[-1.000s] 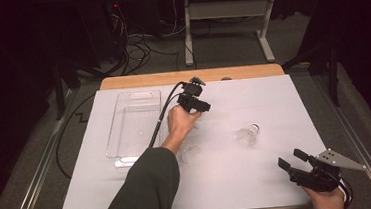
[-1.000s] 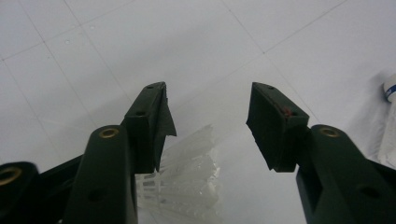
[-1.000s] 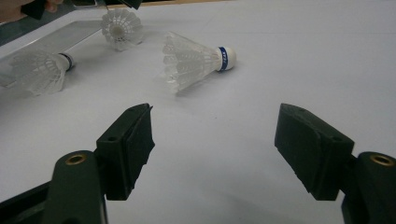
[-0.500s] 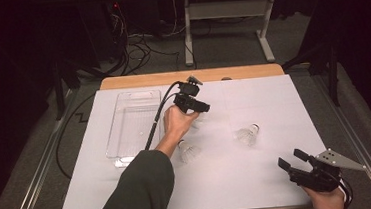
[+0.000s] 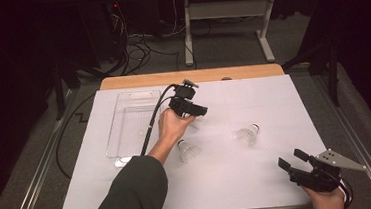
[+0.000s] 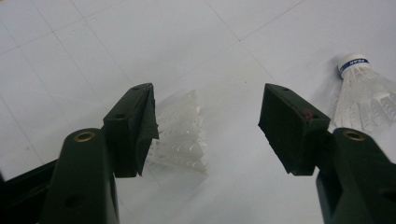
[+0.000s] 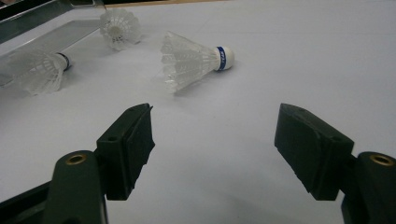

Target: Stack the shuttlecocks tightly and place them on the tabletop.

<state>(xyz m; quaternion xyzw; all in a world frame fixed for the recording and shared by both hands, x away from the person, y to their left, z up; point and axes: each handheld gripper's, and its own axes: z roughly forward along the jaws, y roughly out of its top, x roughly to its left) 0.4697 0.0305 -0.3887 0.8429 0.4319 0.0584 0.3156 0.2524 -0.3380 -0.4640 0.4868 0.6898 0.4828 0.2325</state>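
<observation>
Three white shuttlecocks lie on the white table sheet point(image 5: 259, 179). One shuttlecock point(image 6: 182, 135) lies on its side between my left gripper's point(image 6: 208, 109) jaws, close to the left pad point(image 6: 140, 126) and free of the right one. Those jaws have just been opening and stand wide. In the high view this gripper point(image 5: 199, 112) hovers mid-table over that shuttlecock point(image 5: 194, 124). A second shuttlecock point(image 5: 188, 152) lies beside the left wrist. The third shuttlecock point(image 5: 248, 134), with a blue-banded cork point(image 7: 223, 53), lies to the right. My right gripper point(image 5: 289, 157) rests at the near right corner, open and empty point(image 7: 215, 121).
A clear plastic tray point(image 5: 114, 140) stands at the left of the sheet, next to the left hand. The left gripper's black cable point(image 5: 150, 127) trails across the tray's right edge. A wooden table edge point(image 5: 191, 76) runs along the back.
My left hand has shifted a little to the left and upward, away from the shuttlecock beneath it. The right gripper has kept still.
</observation>
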